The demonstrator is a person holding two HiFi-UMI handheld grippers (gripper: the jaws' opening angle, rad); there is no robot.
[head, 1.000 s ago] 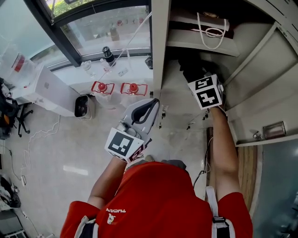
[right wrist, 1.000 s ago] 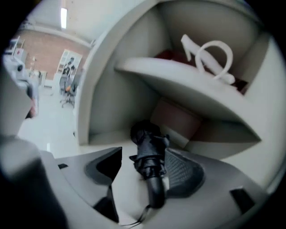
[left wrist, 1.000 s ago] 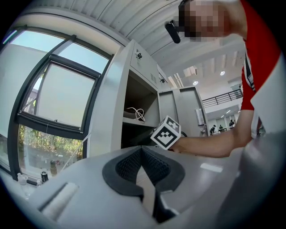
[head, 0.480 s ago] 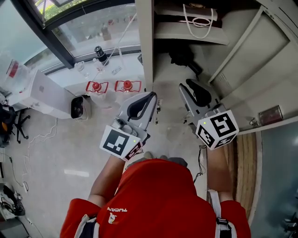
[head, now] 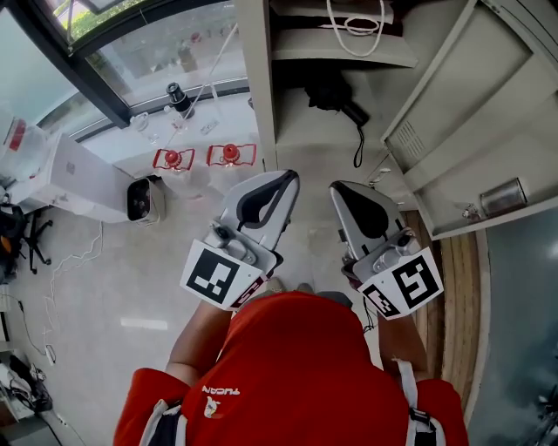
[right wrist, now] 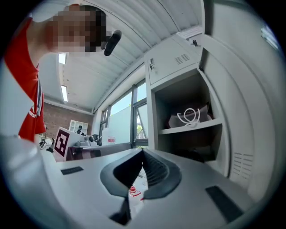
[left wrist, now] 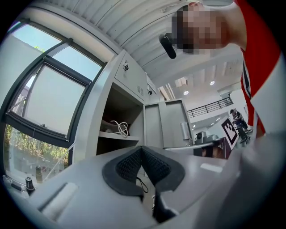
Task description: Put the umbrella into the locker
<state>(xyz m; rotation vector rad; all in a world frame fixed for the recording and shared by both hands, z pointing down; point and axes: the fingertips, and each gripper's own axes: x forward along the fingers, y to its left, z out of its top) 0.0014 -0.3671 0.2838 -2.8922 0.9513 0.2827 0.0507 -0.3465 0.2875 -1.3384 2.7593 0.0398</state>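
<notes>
The black folded umbrella (head: 334, 94) lies in the lower compartment of the open grey locker (head: 261, 104), its wrist strap (head: 357, 144) hanging over the front edge. My right gripper (head: 336, 188) is outside the locker, below the umbrella and apart from it, shut with nothing between its pads. My left gripper (head: 289, 178) sits beside it on the left, also shut and empty. In the right gripper view the shut jaws (right wrist: 143, 152) point past the locker, where the umbrella (right wrist: 196, 153) shows as a dark shape under the shelf. The left gripper (left wrist: 142, 149) faces the locker too.
A bag with white rope handles (head: 357, 17) sits on the locker's upper shelf. The locker door (head: 462, 113) stands open to the right. On the floor at the left are two red-capped bottles (head: 172, 158), a white box (head: 78, 179) and a small white appliance (head: 139, 200).
My right gripper drew back out of the locker toward the person and its jaws closed; the umbrella stayed inside. The left gripper rose slightly.
</notes>
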